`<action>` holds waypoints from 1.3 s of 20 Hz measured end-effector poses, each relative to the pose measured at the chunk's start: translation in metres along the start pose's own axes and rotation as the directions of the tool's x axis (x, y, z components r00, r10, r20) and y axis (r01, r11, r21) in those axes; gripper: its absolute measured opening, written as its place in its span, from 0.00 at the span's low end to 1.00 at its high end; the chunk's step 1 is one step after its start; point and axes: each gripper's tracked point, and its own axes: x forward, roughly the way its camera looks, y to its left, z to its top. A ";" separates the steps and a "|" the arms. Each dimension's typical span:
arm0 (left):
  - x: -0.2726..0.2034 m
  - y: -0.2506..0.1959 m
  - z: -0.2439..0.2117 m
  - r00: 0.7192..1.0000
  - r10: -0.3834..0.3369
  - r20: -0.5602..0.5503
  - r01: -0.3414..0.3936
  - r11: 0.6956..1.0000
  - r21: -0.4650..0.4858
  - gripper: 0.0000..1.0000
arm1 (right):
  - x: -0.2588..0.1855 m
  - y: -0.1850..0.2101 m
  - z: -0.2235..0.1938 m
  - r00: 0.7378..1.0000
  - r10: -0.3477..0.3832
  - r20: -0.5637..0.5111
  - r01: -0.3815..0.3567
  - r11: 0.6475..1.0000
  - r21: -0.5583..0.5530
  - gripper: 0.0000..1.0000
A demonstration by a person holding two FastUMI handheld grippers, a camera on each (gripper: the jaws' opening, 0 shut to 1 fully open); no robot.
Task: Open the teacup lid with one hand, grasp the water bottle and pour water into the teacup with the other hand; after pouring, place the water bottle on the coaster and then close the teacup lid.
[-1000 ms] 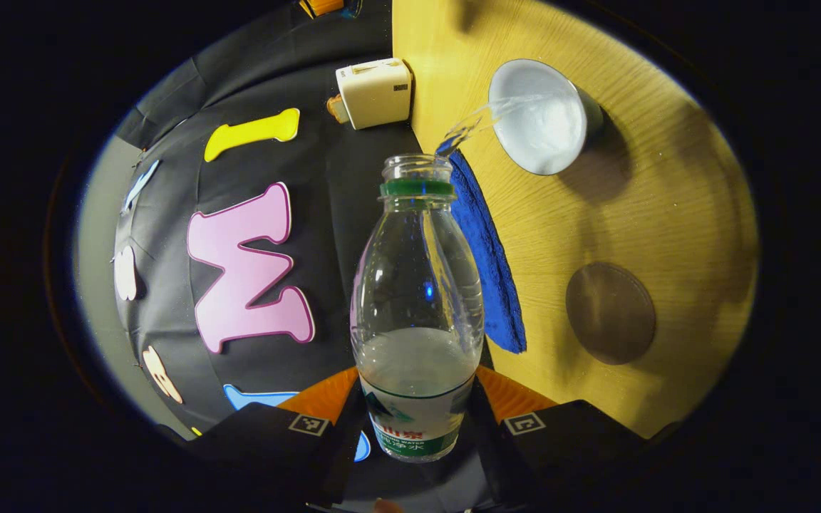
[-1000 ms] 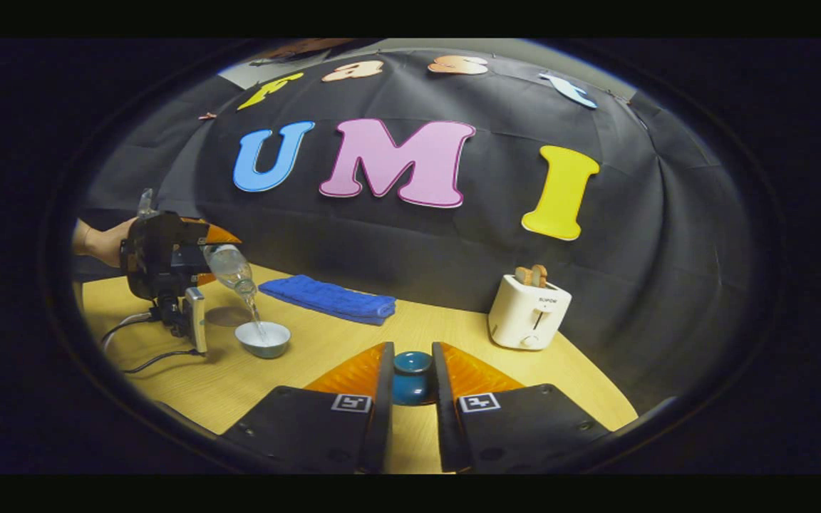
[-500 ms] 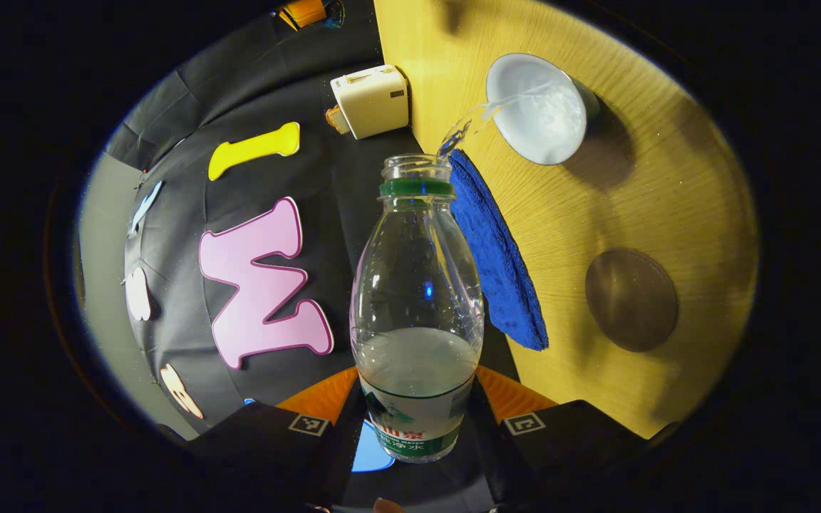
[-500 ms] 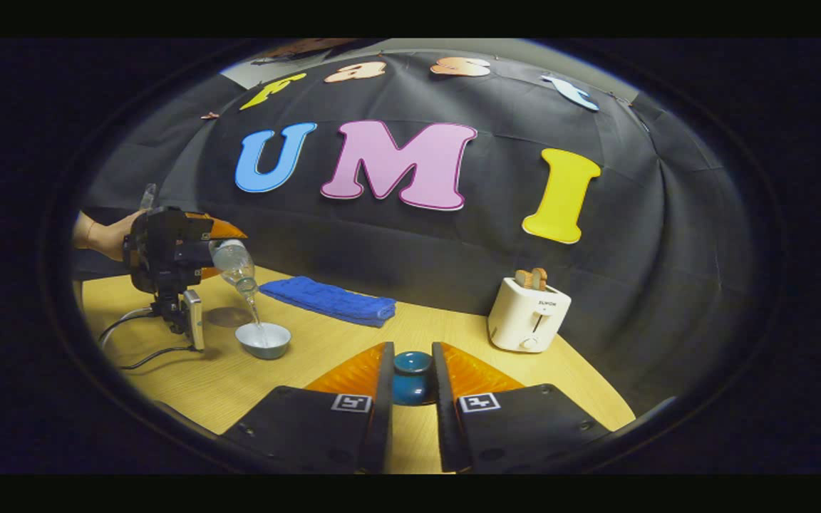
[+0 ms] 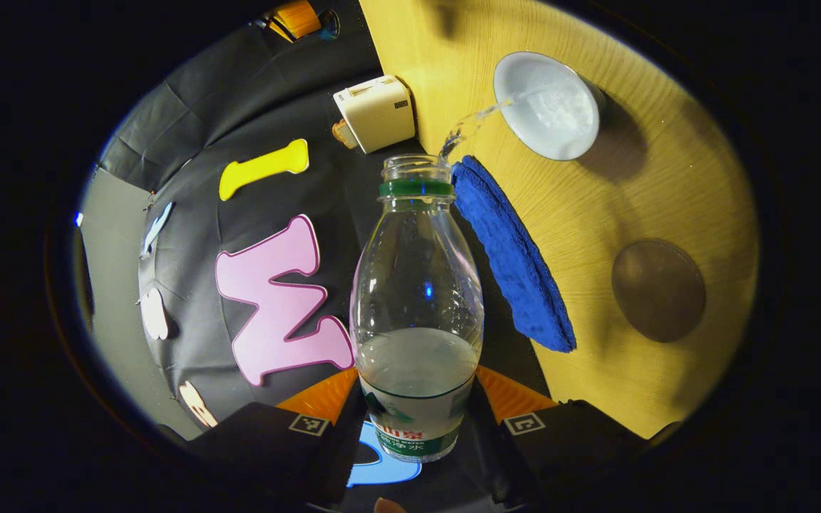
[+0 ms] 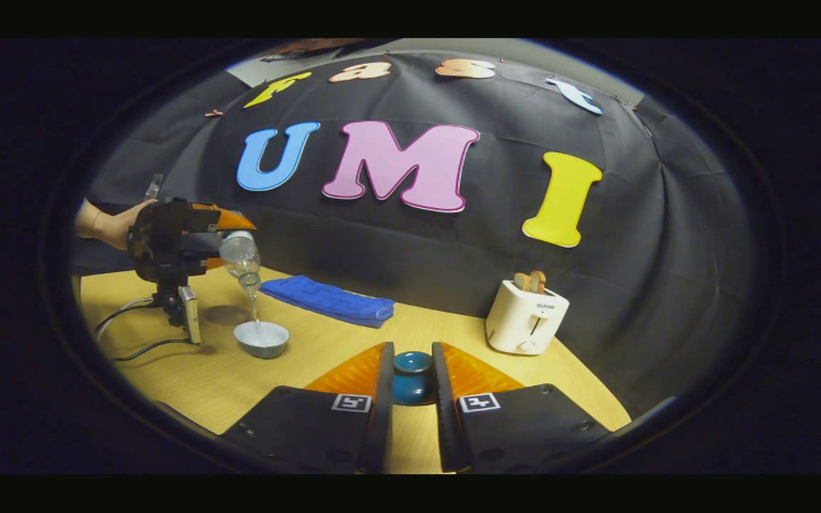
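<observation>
My left gripper [image 5: 416,420] is shut on a clear water bottle [image 5: 416,299], tipped neck-down over the table. A thin stream runs from its mouth into the white open teacup [image 5: 547,105]. The round brown coaster [image 5: 658,290] lies bare beside the cup. In the right gripper view the same left gripper [image 6: 168,242] holds the bottle [image 6: 241,258] tilted above the teacup [image 6: 262,338], a hand behind it. My right gripper [image 6: 411,381] is shut on the teal teacup lid [image 6: 411,377], held above the table away from the cup.
A folded blue towel [image 6: 328,299] lies behind the cup near the wall. A white toaster [image 6: 527,319] with bread stands at the table's right. Cables [image 6: 136,348] trail on the table under the left gripper. The wooden table [image 6: 325,363] has a curved front edge.
The left gripper has risen and tilted the bottle more steeply, and the water keeps streaming into the cup. The right gripper and lid have barely moved.
</observation>
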 end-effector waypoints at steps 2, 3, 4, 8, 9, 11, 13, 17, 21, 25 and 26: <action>0.002 0.009 -0.001 0.999 0.032 0.010 -0.033 0.999 0.035 0.74 | -0.001 0.000 0.003 1.000 -0.002 0.007 0.002 1.000 -0.012 0.30; 0.003 0.013 -0.002 0.999 0.045 0.013 -0.046 0.998 0.044 0.74 | -0.002 0.000 0.003 1.000 -0.002 0.009 0.002 1.000 -0.015 0.34; 0.003 0.017 -0.002 0.998 0.063 0.022 -0.064 0.996 0.057 0.74 | -0.002 0.001 0.002 1.000 -0.001 0.009 0.001 1.000 -0.018 0.32; 0.003 0.039 -0.004 0.988 0.145 0.047 -0.149 0.985 0.093 0.74 | -0.004 0.001 0.005 1.000 -0.004 0.018 0.005 1.000 -0.024 0.30; 0.004 0.044 -0.004 0.986 0.161 0.053 -0.166 0.981 0.098 0.74 | -0.004 0.000 0.006 1.000 -0.006 0.020 0.007 1.000 -0.020 0.30; 0.004 0.053 -0.003 0.979 0.192 0.073 -0.200 0.972 0.122 0.74 | -0.006 -0.002 0.008 1.000 -0.011 0.027 0.011 1.000 -0.014 0.30; 0.005 0.061 0.001 0.969 0.226 0.098 -0.238 0.961 0.141 0.74 | -0.006 -0.003 0.009 0.999 -0.015 0.030 0.015 1.000 -0.013 0.30; 0.004 0.075 0.007 0.946 0.289 0.146 -0.312 0.934 0.172 0.74 | -0.007 0.000 0.011 0.999 -0.011 0.035 0.011 1.000 -0.011 0.30; 0.004 0.073 0.009 0.944 0.289 0.161 -0.317 0.930 0.186 0.74 | -0.007 0.003 0.011 0.999 -0.003 0.037 0.003 1.000 -0.012 0.30; 0.011 0.053 -0.001 0.972 0.212 0.104 -0.221 0.971 0.092 0.74 | -0.006 0.005 0.008 0.999 0.003 0.032 -0.003 1.000 -0.008 0.30; 0.014 0.040 -0.007 0.986 0.147 0.081 -0.145 0.989 -0.031 0.74 | -0.005 0.006 0.008 1.000 0.003 0.029 -0.003 1.000 -0.008 0.30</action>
